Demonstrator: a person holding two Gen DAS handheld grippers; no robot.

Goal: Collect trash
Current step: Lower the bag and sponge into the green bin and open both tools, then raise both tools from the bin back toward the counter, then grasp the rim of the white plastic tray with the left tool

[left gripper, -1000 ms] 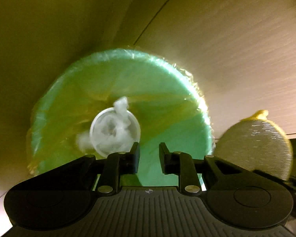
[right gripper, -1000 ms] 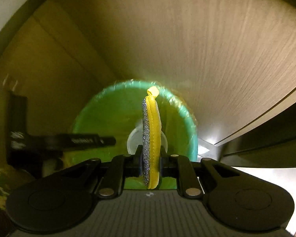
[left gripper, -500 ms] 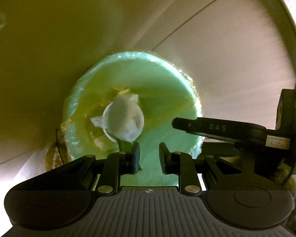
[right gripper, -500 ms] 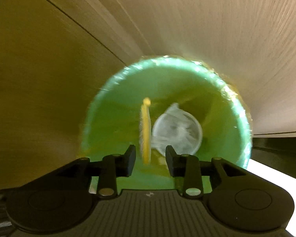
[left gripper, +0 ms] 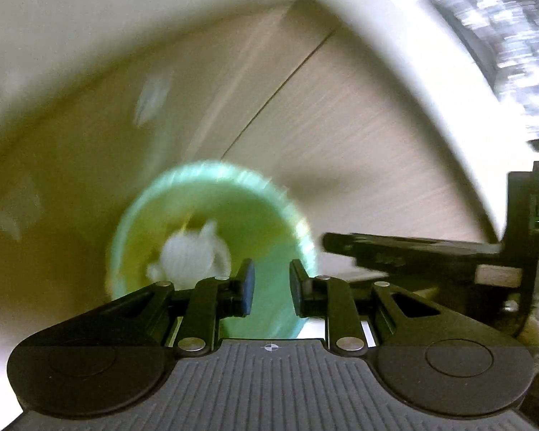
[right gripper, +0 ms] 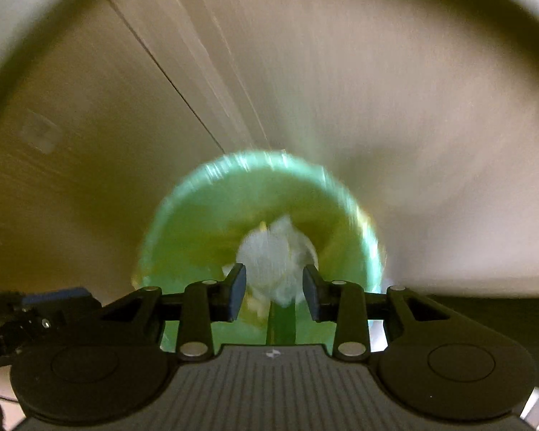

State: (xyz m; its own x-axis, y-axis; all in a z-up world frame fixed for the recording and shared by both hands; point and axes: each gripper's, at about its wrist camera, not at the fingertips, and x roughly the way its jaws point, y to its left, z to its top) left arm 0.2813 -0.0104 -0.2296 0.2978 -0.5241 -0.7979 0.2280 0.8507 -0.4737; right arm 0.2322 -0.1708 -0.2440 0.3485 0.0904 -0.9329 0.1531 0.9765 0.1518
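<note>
A bin lined with a green bag stands below both grippers; it also shows in the right wrist view. A white plastic cup with crumpled tissue lies at its bottom, also in the right wrist view. My left gripper is open and empty above the bin's near rim. My right gripper is open and empty above the bin's middle. The yellow sponge is out of sight. Both views are blurred by motion.
Wood-grain cabinet panels rise behind the bin, under a pale counter edge. The right gripper's black body shows to the right in the left wrist view. The left gripper's body shows at the lower left in the right wrist view.
My right gripper opened and let the yellow sponge fall into the bin. Both grippers have since risen away from the bin, which looks smaller now.
</note>
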